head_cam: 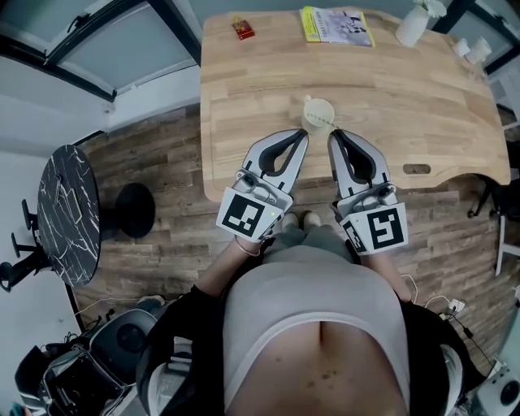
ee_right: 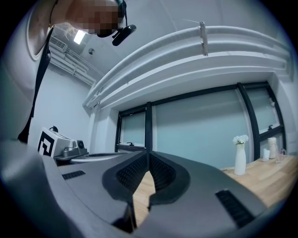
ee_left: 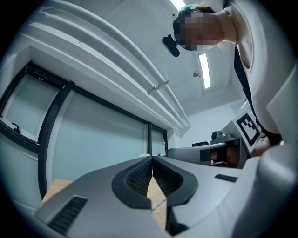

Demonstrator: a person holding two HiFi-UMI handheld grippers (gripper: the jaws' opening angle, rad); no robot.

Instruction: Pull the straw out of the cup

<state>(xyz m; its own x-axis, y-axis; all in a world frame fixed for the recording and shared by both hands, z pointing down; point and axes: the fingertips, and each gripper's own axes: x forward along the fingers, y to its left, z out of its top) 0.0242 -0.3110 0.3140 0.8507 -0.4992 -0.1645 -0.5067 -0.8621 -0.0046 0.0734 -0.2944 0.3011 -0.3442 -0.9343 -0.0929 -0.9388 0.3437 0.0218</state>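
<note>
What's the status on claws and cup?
Left claw shut, empty; right claw same. Cup just beyond both tips, straw in it. Nothing between.

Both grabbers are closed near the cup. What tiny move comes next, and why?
Probably open the right gripper and ease it toward the straw in the cup. Its jaws are shut on nothing, just short of the cup, so it cannot grip yet.

Wooden tabletop (head_cam: 406,106) fills upper center. Along its top edge: small red item (head_cam: 243,29), yellow book (head_cam: 336,25), white vase (head_cam: 413,24). Black marbled round table (head_cam: 69,213) at left, on plank floor (head_cam: 171,162).
</note>
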